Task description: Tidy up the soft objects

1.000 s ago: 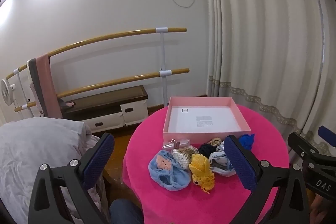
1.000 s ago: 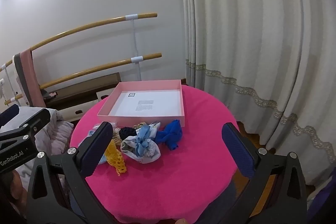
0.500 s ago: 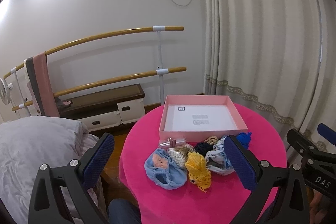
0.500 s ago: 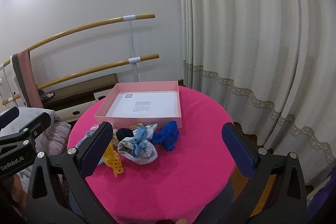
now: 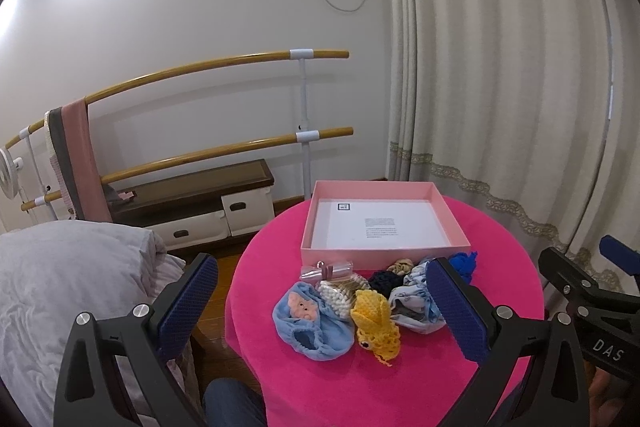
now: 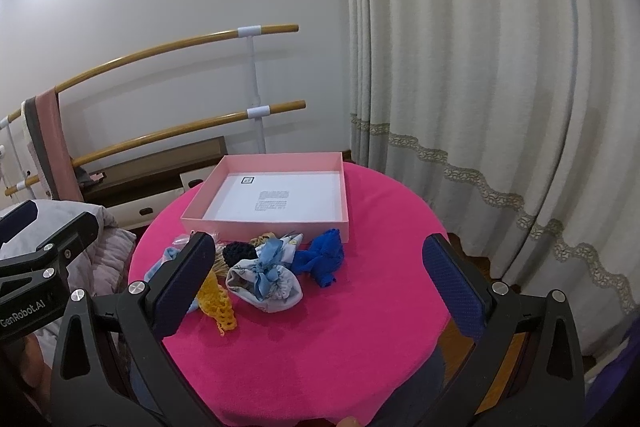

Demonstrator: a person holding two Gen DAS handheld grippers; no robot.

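A pile of soft items lies on the round pink table (image 5: 500, 239) in front of an open pink box (image 5: 384, 254): a light blue pouch with a face (image 5: 310, 319), a yellow crochet piece (image 5: 376, 325), a white-and-blue drawstring bag (image 6: 266, 285), a royal blue cloth (image 6: 322, 259), a black knit piece (image 6: 238, 253). The box (image 6: 280, 225) holds only a printed sheet. My left gripper (image 5: 320, 311) is open and empty, raised before the pile. My right gripper (image 6: 318, 287) is open and empty, above the table's front.
A clear tube (image 5: 328, 270) and a pack of cotton swabs (image 5: 340, 293) lie among the pile. Behind the table stand wooden ballet bars (image 5: 224, 147), a low bench (image 5: 192, 195) and curtains (image 5: 500, 67). A grey cushion (image 5: 60, 279) lies at the left.
Both grippers have drawn back and risen a little, so the table and pile sit slightly lower and farther in view. Both stay open and nothing on the table has moved.
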